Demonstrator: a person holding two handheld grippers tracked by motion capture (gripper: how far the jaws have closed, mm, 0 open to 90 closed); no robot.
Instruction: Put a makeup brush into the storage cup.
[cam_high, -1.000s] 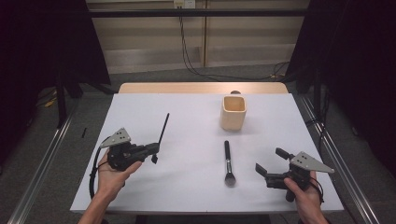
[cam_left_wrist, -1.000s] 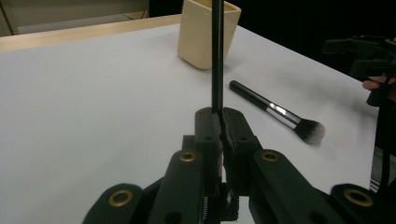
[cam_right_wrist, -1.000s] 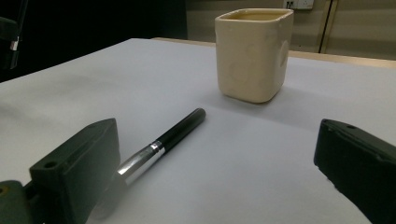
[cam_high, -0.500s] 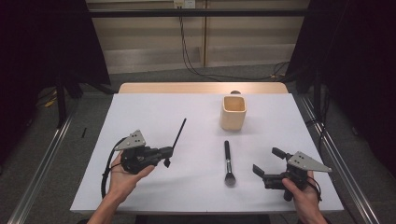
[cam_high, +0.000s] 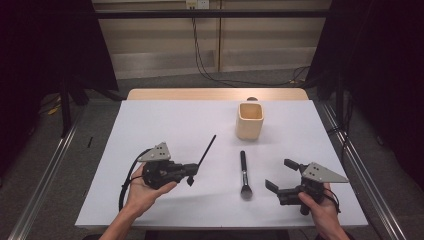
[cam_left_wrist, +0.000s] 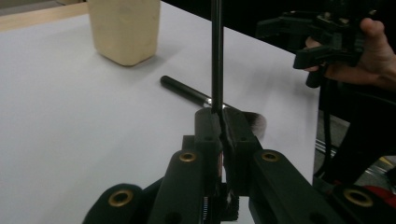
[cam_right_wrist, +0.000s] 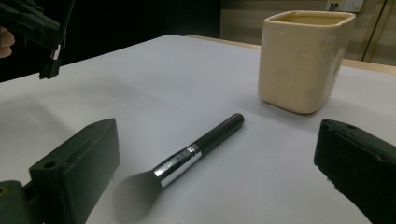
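Observation:
My left gripper (cam_high: 191, 173) hovers over the white table's left half, shut on the lower end of a thin black stick (cam_high: 207, 150) that slants up and away toward the cup. In the left gripper view the stick (cam_left_wrist: 216, 56) rises straight from the closed jaws (cam_left_wrist: 220, 116). A black makeup brush (cam_high: 243, 171) with a silver ferrule lies on the table between the two grippers, bristles toward me. My right gripper (cam_high: 280, 175) stands open to the right of the brush, nothing in it. In the right gripper view the brush (cam_right_wrist: 187, 154) lies between the spread jaws (cam_right_wrist: 218, 135).
A cream square cup (cam_high: 249, 121) stands upright behind the brush, also seen as cup (cam_right_wrist: 301, 60) and cup (cam_left_wrist: 123, 28). The white table (cam_high: 165, 125) ends at a wooden strip (cam_high: 215, 94) at the back. Metal rails run along both sides.
My left gripper has carried the thin stick to the right, closer to the makeup brush and the table's middle. The right gripper has barely shifted and stays open.

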